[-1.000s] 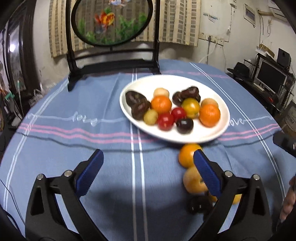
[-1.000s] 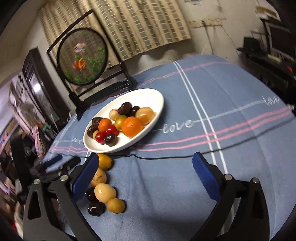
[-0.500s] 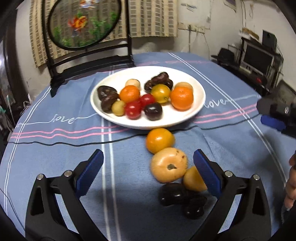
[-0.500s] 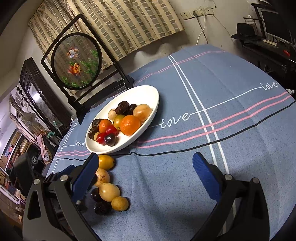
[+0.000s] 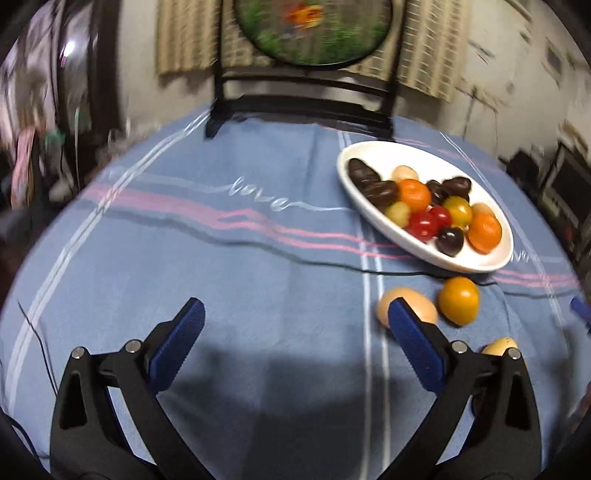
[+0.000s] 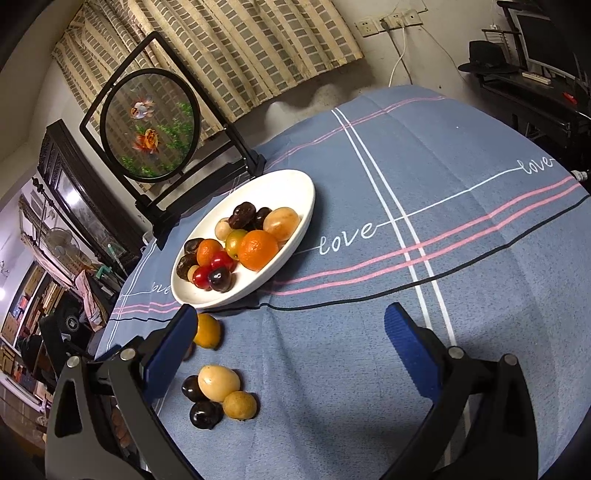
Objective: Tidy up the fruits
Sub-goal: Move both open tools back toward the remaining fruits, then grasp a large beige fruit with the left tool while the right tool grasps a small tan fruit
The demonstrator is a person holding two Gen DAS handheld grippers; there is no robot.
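A white oval plate (image 5: 491, 260) (image 6: 295, 221) holds several fruits: oranges, red and yellow tomatoes, dark plums. Loose fruit lies on the blue cloth in front of it: an orange tomato (image 5: 458, 300) (image 6: 207, 330), a pale peach-coloured fruit (image 5: 408, 306) partly behind my left finger, a yellow fruit (image 5: 498, 346). In the right wrist view a pale fruit (image 6: 218, 382), a small yellow one (image 6: 240, 405) and dark plums (image 6: 204, 414) lie together. My left gripper (image 5: 295, 345) is open and empty, left of the loose fruit. My right gripper (image 6: 288, 350) is open and empty, right of them.
A round framed goldfish screen (image 5: 314, 33) (image 6: 149, 125) on a black stand is at the table's far side. The round table carries a blue striped cloth (image 6: 424, 206). A desk with monitors (image 6: 546, 55) and cluttered shelves (image 6: 44, 295) surround the table.
My left gripper has swung to the left, so the plate and loose fruit now sit at the right of its view. My right gripper has shifted slightly closer to the loose fruit.
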